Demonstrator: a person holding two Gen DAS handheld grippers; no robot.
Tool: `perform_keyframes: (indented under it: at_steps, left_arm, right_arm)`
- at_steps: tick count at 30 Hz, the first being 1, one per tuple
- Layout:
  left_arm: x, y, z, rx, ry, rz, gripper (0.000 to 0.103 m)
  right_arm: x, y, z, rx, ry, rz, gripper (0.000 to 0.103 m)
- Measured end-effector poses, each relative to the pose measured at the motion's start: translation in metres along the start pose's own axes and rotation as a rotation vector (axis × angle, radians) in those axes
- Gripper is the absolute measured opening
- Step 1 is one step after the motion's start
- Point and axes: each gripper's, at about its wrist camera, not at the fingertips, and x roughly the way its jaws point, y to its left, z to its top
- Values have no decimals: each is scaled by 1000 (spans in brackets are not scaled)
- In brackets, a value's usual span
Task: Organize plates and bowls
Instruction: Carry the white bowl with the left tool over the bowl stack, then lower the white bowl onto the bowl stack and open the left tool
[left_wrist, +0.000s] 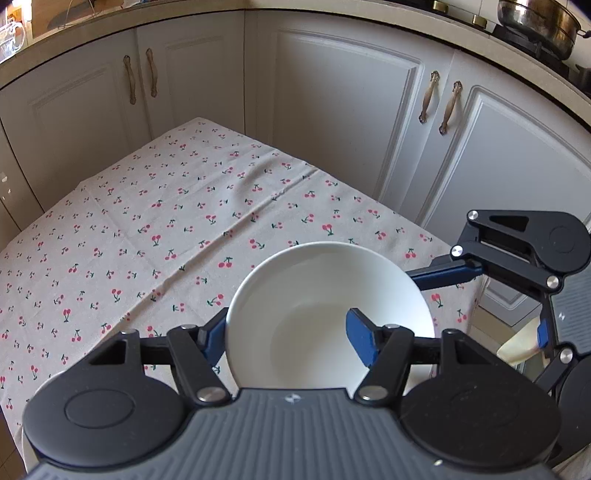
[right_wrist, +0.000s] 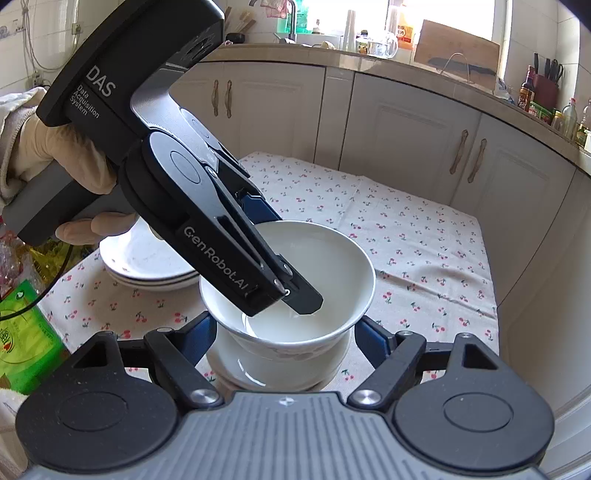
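My left gripper (left_wrist: 288, 328) is shut on the wall of a white bowl (left_wrist: 314, 295), one blue pad outside the rim and the other inside. In the right wrist view the left gripper (right_wrist: 291, 280) comes in from the upper left. It holds that bowl (right_wrist: 332, 258), faintly flowered outside, right over or resting in a second white bowl (right_wrist: 258, 373). My right gripper (right_wrist: 286, 332) has its pads against both sides of this lower bowl. The right gripper (left_wrist: 491, 302) also shows at the right edge of the left wrist view. A stack of white plates (right_wrist: 147, 266) lies behind.
A cherry-print cloth (left_wrist: 147, 221) covers the table (right_wrist: 424, 240), with white cabinet doors (left_wrist: 332, 110) close beyond its far and right edges. A green packet (right_wrist: 22, 332) lies at the table's left. A gloved hand (right_wrist: 55, 155) holds the left gripper.
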Motion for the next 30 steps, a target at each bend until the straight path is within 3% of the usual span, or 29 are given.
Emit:
perform_keyframes:
  at_steps: [30]
  left_arm:
    - [9,-3,-12,8,13,-14,67]
  right_arm:
    - [8,2,-11,29,32,29,85]
